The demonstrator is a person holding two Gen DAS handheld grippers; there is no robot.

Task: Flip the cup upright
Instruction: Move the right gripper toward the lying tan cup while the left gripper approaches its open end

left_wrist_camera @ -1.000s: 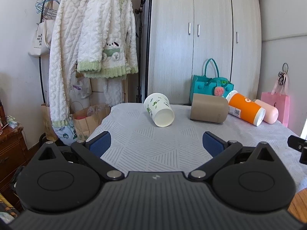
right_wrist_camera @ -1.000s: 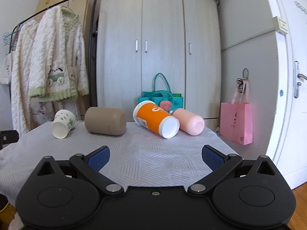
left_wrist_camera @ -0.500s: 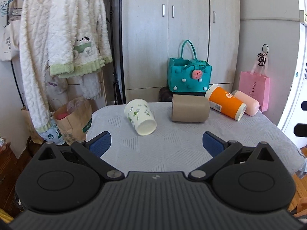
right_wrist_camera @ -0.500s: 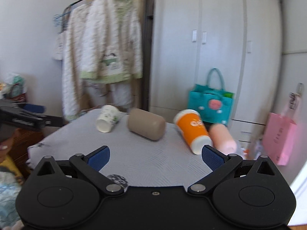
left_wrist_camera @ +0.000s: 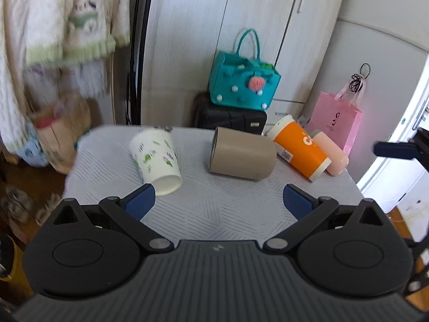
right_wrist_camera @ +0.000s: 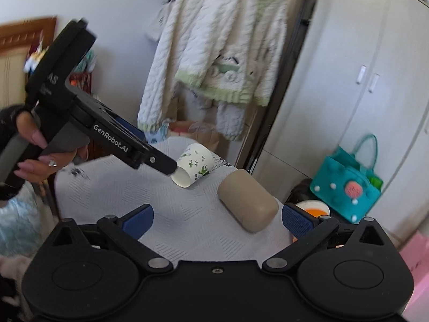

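Several cups lie on their sides on the grey-clothed table (left_wrist_camera: 214,204): a white cup with green leaf print (left_wrist_camera: 155,158), a tan cup (left_wrist_camera: 241,157), an orange cup with white rim (left_wrist_camera: 300,147) and a pink cup (left_wrist_camera: 331,153). My left gripper (left_wrist_camera: 218,200) is open and empty above the table's near part, its left finger close to the white cup's mouth. My right gripper (right_wrist_camera: 217,218) is open and empty, over the table with the tan cup (right_wrist_camera: 248,200) between its fingers' line. The white cup (right_wrist_camera: 194,165) and the left gripper's body (right_wrist_camera: 88,123) show in the right wrist view.
A teal felt bag (left_wrist_camera: 242,80) sits on a black case behind the table. A pink paper bag (left_wrist_camera: 335,123) hangs at the right. White fleece clothes (left_wrist_camera: 61,26) hang on a rack at the left, in front of a grey wardrobe (left_wrist_camera: 241,26).
Both grippers have risen and tilted down over the table. The left one moved closer to the white cup. The right one swung left, toward the tan cup.
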